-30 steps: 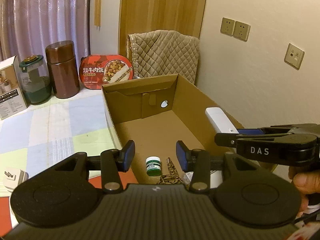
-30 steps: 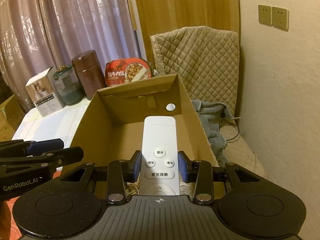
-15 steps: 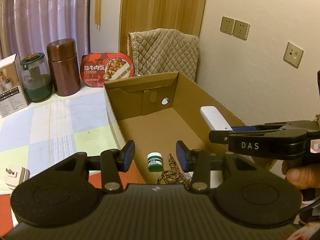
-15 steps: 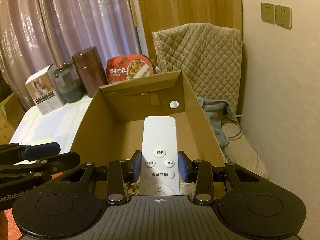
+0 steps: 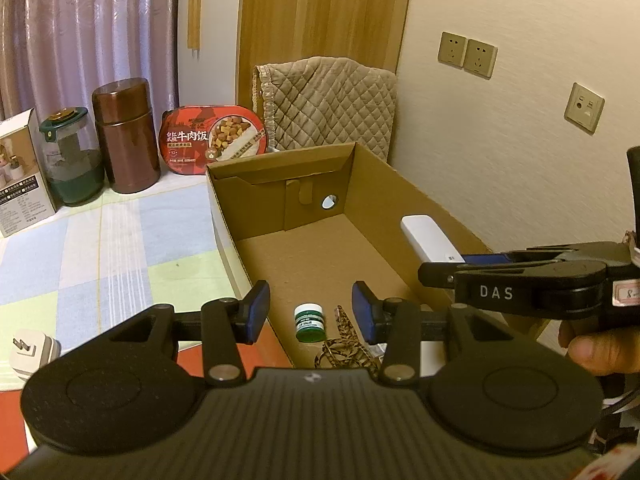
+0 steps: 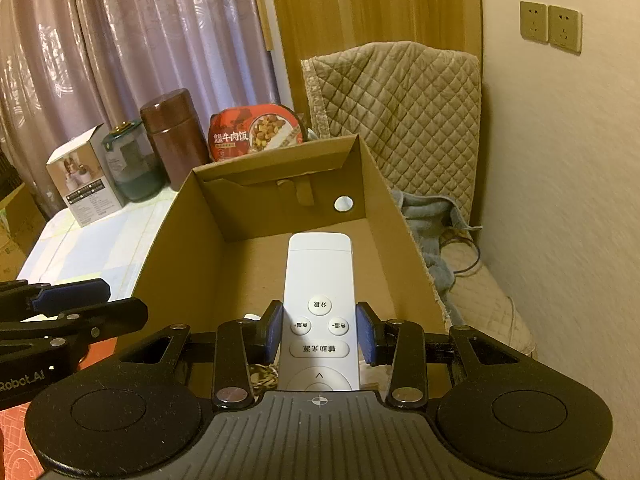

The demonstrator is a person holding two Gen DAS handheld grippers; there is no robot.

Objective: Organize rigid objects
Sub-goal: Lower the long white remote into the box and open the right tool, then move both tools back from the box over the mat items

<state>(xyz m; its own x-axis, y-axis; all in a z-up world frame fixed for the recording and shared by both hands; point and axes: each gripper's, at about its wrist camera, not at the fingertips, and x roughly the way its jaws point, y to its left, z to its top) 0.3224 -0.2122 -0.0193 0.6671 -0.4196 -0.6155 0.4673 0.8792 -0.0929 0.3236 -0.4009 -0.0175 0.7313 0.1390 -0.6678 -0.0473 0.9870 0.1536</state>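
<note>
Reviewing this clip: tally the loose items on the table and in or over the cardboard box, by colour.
White: 3 (white remote control, white plug adapter, white printed carton)
Green: 2 (small green salve jar, green-lidded glass jar)
Brown: 1 (brown metal canister)
Red: 1 (red meal tray)
Total: 7

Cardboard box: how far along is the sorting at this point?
Partly done. The cardboard box already holds a small green jar and a patterned item beside it. In hand: the right gripper is shut on the white remote over the box. Left: the thermos, glass jar, meal tub and plug outside.
</note>
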